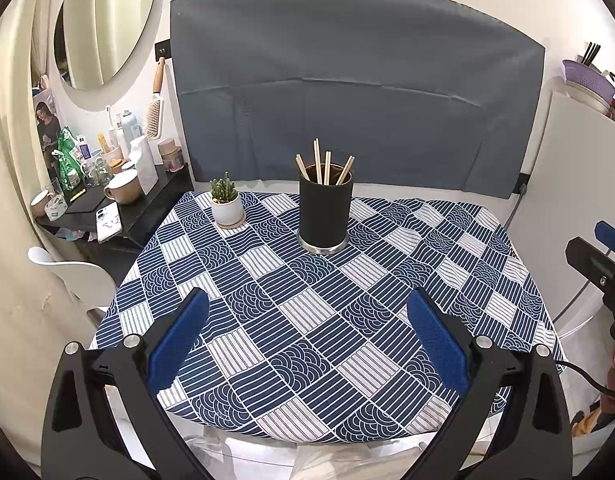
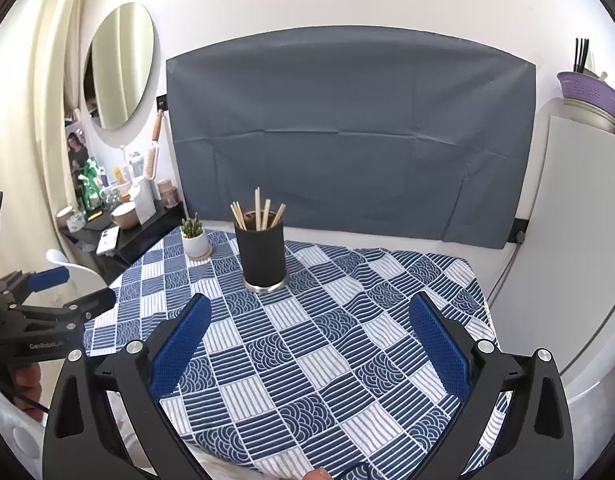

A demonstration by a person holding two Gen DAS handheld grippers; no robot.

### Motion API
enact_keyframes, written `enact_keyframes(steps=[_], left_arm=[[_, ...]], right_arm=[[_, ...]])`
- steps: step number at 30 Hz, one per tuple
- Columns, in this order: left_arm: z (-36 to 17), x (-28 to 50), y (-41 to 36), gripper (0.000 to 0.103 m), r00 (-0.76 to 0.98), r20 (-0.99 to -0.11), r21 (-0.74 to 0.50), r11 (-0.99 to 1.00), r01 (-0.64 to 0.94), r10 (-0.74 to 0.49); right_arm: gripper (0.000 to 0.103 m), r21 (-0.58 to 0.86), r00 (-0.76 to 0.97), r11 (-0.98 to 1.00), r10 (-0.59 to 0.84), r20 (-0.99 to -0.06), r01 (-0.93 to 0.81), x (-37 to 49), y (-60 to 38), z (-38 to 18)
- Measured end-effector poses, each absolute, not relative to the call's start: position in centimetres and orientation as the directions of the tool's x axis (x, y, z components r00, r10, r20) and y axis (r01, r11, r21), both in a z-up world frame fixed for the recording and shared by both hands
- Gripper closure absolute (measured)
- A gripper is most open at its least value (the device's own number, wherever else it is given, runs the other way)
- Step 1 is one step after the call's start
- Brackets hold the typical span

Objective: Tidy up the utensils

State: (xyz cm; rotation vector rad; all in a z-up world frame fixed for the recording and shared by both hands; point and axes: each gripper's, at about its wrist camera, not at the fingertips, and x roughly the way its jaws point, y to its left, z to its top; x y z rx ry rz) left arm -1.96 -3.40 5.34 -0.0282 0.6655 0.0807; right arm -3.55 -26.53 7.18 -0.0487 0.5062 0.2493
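A black cylindrical holder (image 1: 325,214) (image 2: 263,254) with a metal base stands upright near the far middle of the table. Several wooden chopsticks (image 1: 325,164) (image 2: 257,212) stick up out of it. My left gripper (image 1: 307,304) hangs open above the near part of the patterned tablecloth (image 1: 307,320), its blue pads wide apart with nothing between them. My right gripper (image 2: 307,312) is likewise open and holds nothing, well short of the holder. Each gripper also shows at the edge of the other's view: the right gripper (image 1: 603,256), the left gripper (image 2: 55,296).
A small potted cactus (image 1: 226,202) (image 2: 194,238) sits left of the holder. A black side shelf (image 1: 107,200) crowded with cups and bottles stands to the left, a white chair (image 1: 71,276) below it. A white cabinet (image 1: 579,220) flanks the right edge. A grey cloth (image 1: 347,92) covers the wall behind.
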Motion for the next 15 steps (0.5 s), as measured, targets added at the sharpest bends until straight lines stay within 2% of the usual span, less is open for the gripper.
enact_keyframes(steps=[15], left_arm=[[5.6, -1.0, -4.0, 0.006, 0.767, -0.638, -0.004, 0.996, -0.085, 0.063]], right_arm=[[0.008, 0.055, 0.834, 0.961, 0.263, -0.484, -0.271, -2.2, -27.3, 7.1]])
